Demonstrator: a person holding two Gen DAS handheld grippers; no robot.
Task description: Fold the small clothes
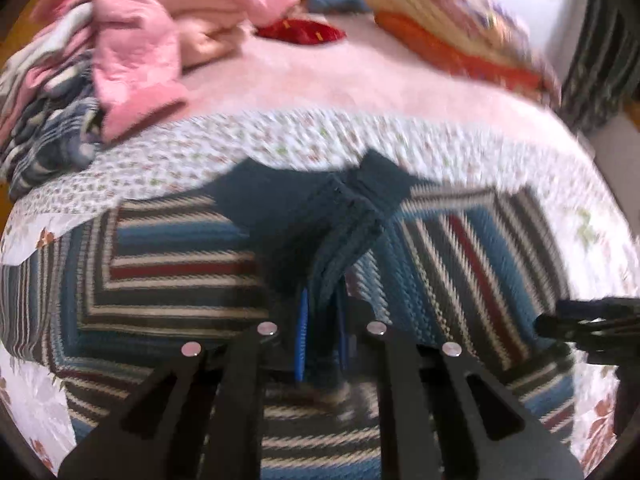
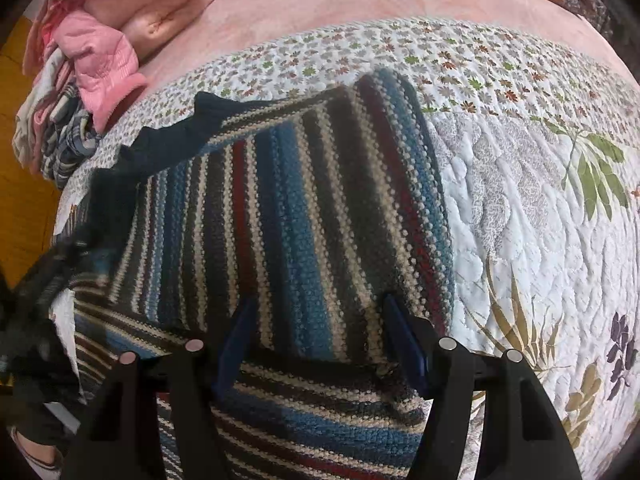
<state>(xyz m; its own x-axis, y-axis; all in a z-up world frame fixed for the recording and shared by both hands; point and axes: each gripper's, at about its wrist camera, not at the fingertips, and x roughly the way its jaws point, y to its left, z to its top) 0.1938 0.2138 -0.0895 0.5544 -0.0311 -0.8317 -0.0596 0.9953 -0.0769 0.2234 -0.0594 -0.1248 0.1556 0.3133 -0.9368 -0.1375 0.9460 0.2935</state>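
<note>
A striped knit sweater in blue, cream, dark red and black lies on the floral quilt. My left gripper is shut on its dark teal ribbed edge, which bunches up between the blue pads. In the right wrist view a folded sleeve of the striped sweater runs away from me. My right gripper is open, its blue pads wide apart on either side of the sleeve. The left gripper shows as a dark blur at the left, and the right gripper pokes in at the right edge.
A pile of pink quilted clothes and striped fabrics sits at the back left. A red pouch and orange-patterned bedding lie farther back on the pink blanket. Bare quilt stretches to the right; wooden floor on the left.
</note>
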